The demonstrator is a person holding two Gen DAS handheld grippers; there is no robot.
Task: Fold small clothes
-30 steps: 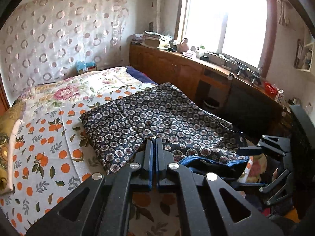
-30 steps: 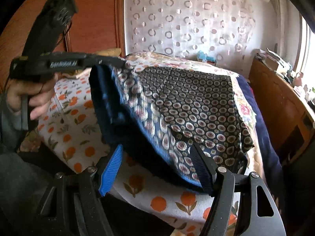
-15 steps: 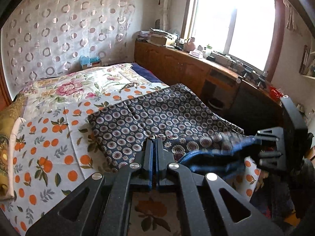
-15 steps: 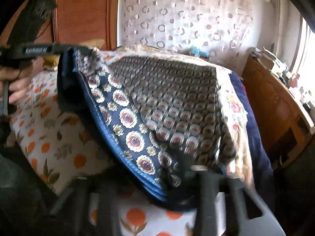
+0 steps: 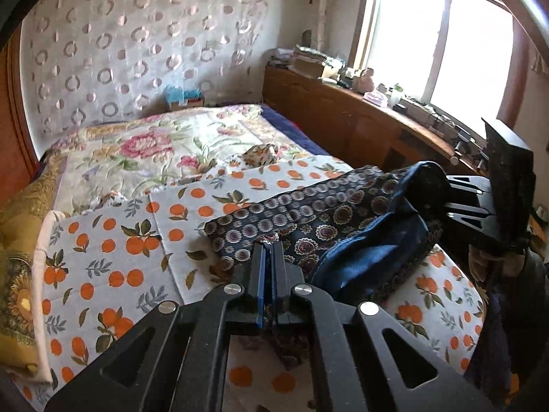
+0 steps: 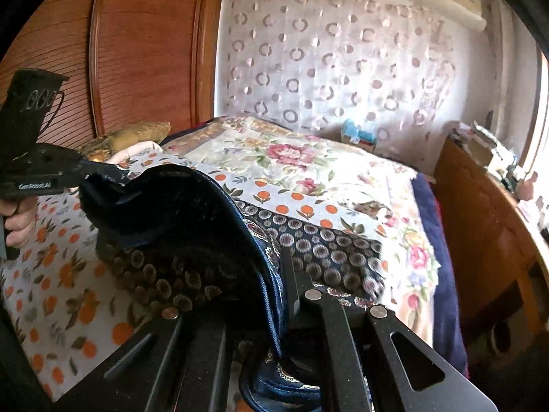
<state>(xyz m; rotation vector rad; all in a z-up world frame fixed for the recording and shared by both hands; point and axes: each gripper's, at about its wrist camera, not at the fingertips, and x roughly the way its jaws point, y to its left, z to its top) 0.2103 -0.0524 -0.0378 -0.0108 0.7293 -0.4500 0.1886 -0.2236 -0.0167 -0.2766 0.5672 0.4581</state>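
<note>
Our left tool (image 5: 269, 250) is clamped shut on one hem corner of a dark patterned garment (image 5: 329, 219). Our right tool (image 6: 279, 274) has just closed, and the garment's blue-lined edge sits pinched between its jaws. The cloth hangs between both tools, lifted and doubling over, its far part lying on the bed (image 5: 113, 226) with the orange-print sheet. It looks light, soft and floppy, likely a little slick, so we judge that corners and hemmed edges give the surest hold.
</note>
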